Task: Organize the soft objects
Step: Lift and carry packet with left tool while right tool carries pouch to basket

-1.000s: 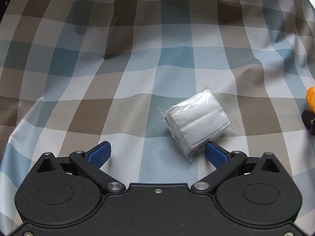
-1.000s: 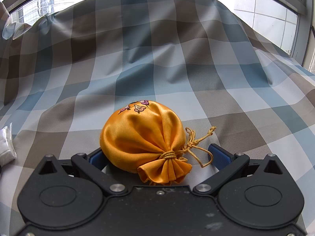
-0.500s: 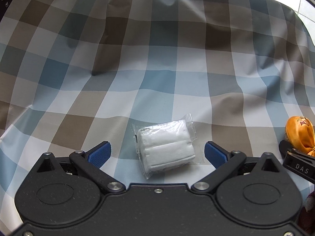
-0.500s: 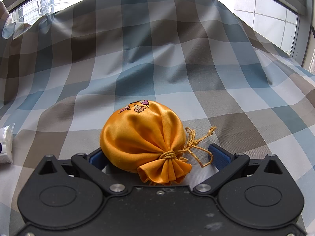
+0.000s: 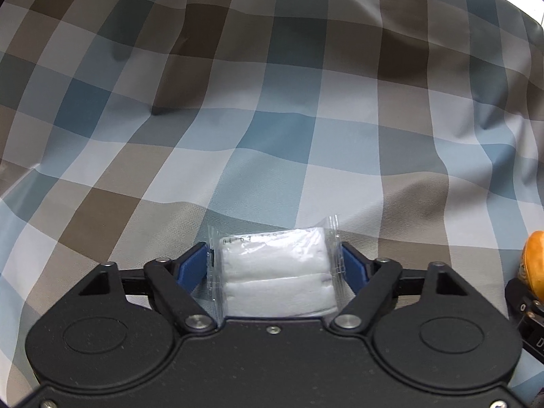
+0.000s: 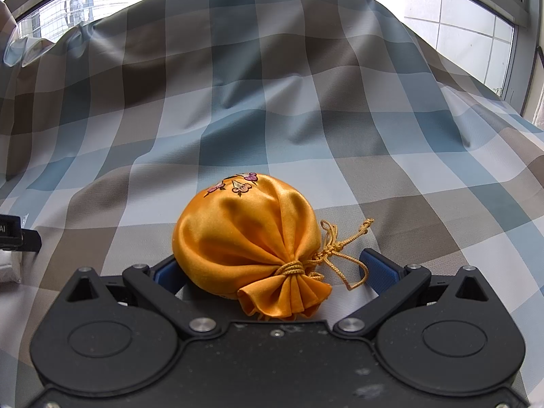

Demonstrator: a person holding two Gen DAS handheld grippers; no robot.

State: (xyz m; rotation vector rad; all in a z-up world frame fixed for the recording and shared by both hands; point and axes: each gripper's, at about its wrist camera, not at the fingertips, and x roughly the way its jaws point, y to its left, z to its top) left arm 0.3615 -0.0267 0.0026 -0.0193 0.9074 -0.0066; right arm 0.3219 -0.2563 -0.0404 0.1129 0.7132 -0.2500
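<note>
A white padded packet in clear wrap lies on the checked cloth, right in front of the left wrist camera. My left gripper is closing on it, and both blue pads touch the wrapper's sides. In the right wrist view an orange satin pouch with a knotted cord rests between the jaws of my right gripper. That gripper is open: its right pad stands clear of the pouch, its left pad is partly hidden behind it. The pouch also shows at the left view's right edge.
The checked cloth rises into a draped hump behind both objects. Windows run along the back. A crumpled clear plastic piece lies at the far left of the cloth. The two grippers are side by side, close together.
My left gripper moved forward over the white packet and its jaws closed in from wide apart onto the wrapper. The right gripper and the pouch have not moved.
</note>
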